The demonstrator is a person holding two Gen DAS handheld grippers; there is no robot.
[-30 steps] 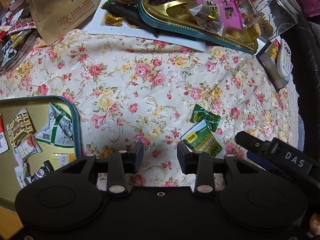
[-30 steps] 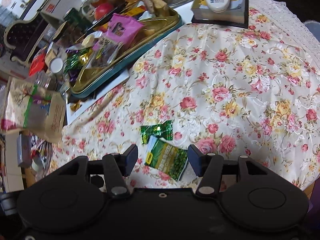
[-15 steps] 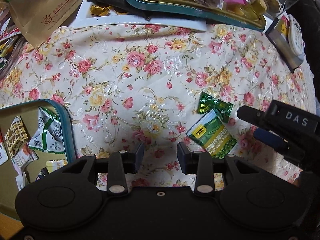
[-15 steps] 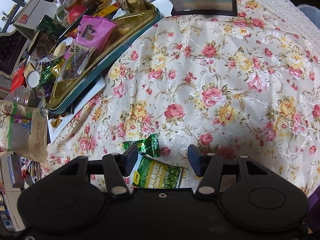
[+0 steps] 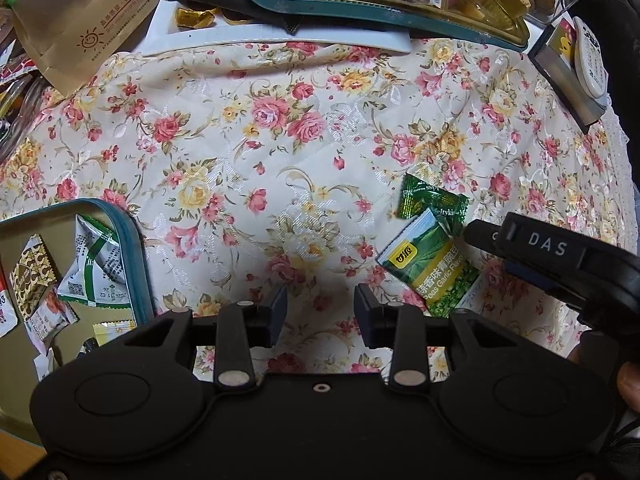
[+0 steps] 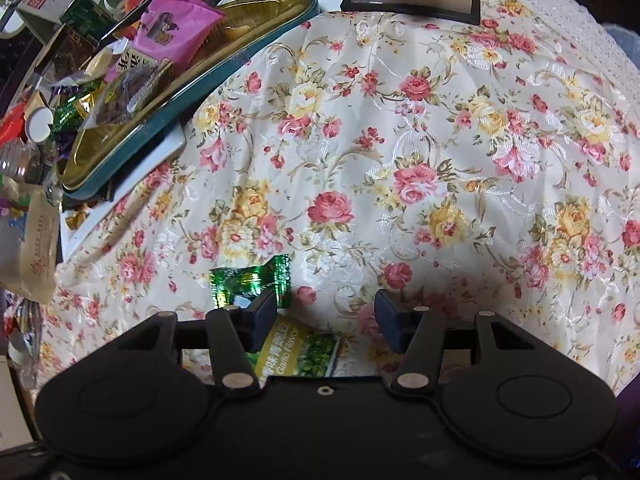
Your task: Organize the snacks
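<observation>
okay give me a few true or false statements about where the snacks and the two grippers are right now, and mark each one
1. The right gripper is open above the green pea packet. True.
2. The left gripper holds a snack. False: its jaws are apart with nothing between them.
3. The green candy lies inside the teal tin. False: it lies on the floral tablecloth beside the pea packet.
4. The teal tin already holds several snack packets. True.

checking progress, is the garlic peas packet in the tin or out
Out. The garlic peas packet lies flat on the floral cloth, right of the tin, between the open right claw fingers.
</observation>
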